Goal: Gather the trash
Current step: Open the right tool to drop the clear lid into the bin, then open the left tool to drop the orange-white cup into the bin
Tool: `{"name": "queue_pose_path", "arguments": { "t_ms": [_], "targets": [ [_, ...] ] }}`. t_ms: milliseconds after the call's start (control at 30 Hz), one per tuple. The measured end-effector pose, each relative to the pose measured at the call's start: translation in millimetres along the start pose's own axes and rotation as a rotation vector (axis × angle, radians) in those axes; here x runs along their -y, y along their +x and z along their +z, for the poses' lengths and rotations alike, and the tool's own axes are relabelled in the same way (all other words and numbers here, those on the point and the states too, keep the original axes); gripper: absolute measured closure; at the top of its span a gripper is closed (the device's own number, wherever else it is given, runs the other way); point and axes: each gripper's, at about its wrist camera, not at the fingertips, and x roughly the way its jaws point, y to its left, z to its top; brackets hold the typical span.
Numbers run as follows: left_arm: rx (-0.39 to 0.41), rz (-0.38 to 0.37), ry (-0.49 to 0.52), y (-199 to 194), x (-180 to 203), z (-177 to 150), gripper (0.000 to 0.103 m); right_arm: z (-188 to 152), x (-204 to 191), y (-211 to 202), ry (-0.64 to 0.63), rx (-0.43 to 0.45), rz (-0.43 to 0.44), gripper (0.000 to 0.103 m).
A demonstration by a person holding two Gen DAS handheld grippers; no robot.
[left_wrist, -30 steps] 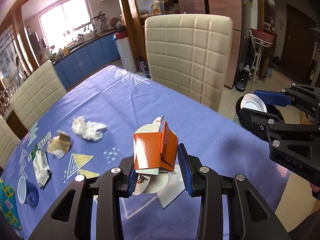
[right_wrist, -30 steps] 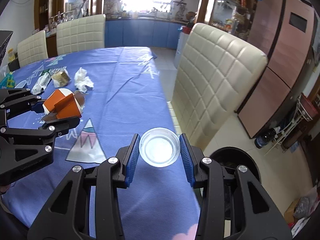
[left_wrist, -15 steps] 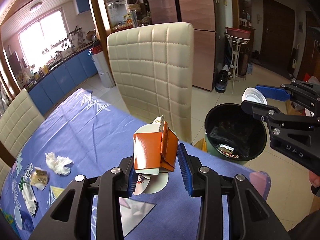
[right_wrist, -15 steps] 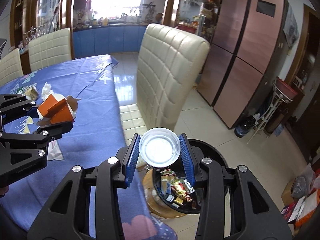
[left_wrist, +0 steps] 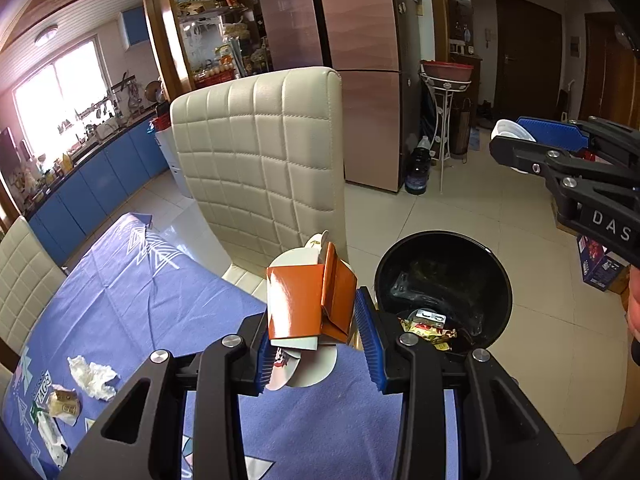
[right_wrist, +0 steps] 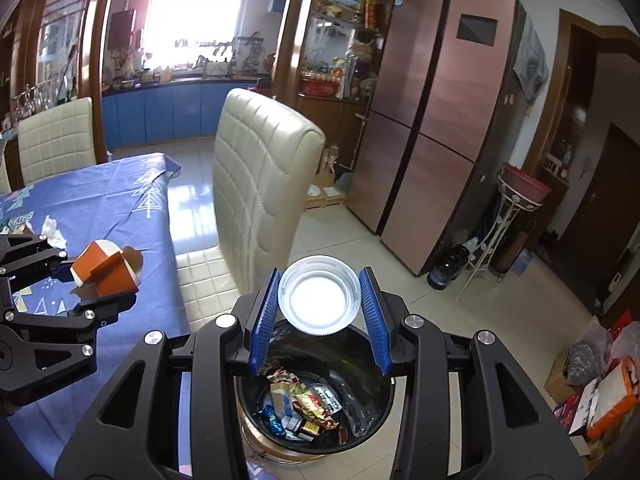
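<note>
My left gripper (left_wrist: pixel 316 332) is shut on a crumpled orange and white carton (left_wrist: pixel 310 300), held over the corner of the blue tablecloth (left_wrist: pixel 152 304). The same carton (right_wrist: pixel 106 270) shows at the left of the right wrist view. My right gripper (right_wrist: pixel 320 312) is shut on a round white plastic lid (right_wrist: pixel 319 300), held above the black trash bin (right_wrist: pixel 360 364), which holds several wrappers. In the left wrist view the bin (left_wrist: pixel 444 272) stands on the floor just right of the carton, and the lid (left_wrist: pixel 506 130) shows at the upper right.
A cream padded chair (left_wrist: pixel 264 168) stands at the table edge beside the bin. A crumpled tissue (left_wrist: pixel 92 376) and small wrappers (left_wrist: pixel 62 404) lie on the cloth at the left. A copper fridge (right_wrist: pixel 436 120) and a plant stand (right_wrist: pixel 516 208) stand behind; bags (right_wrist: pixel 600 380) lie on the floor at the right.
Both grippers have swung from over the table toward the bin with their loads. The lid now hangs above the bin, and the carton is at the table corner beside it.
</note>
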Motion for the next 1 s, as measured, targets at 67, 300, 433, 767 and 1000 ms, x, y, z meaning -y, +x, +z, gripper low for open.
{"name": "queue_pose_path", "arguments": {
  "t_ms": [67,300,433,767,1000],
  "targets": [
    [-0.003,-0.008,0.007,5.1,2.5,2.1,0.067,-2.3,4.9,6.6,0.006,-0.011,-0.014,0.055],
    [-0.027,-0.039,0.02,25.6,13.3,8.7,0.067,-15.0,25.1,18.5,0.065,-0.027,-0.055,0.029],
    [-0.039,-0.054,0.042,33.8,22.9,10.0,0.067,-24.1,35.4,24.6,0.095,-0.051,-0.065,0.029],
    [-0.027,-0.104,0.112,43.5,57.7,29.6,0.067,-43.9,60.4,26.9,0.155,-0.098,-0.101,0.026],
    [-0.004,-0.142,0.169,47.5,88.3,50.2,0.067,-62.6,81.8,19.4,0.196,-0.125,-0.13,0.026]
  ]
}}
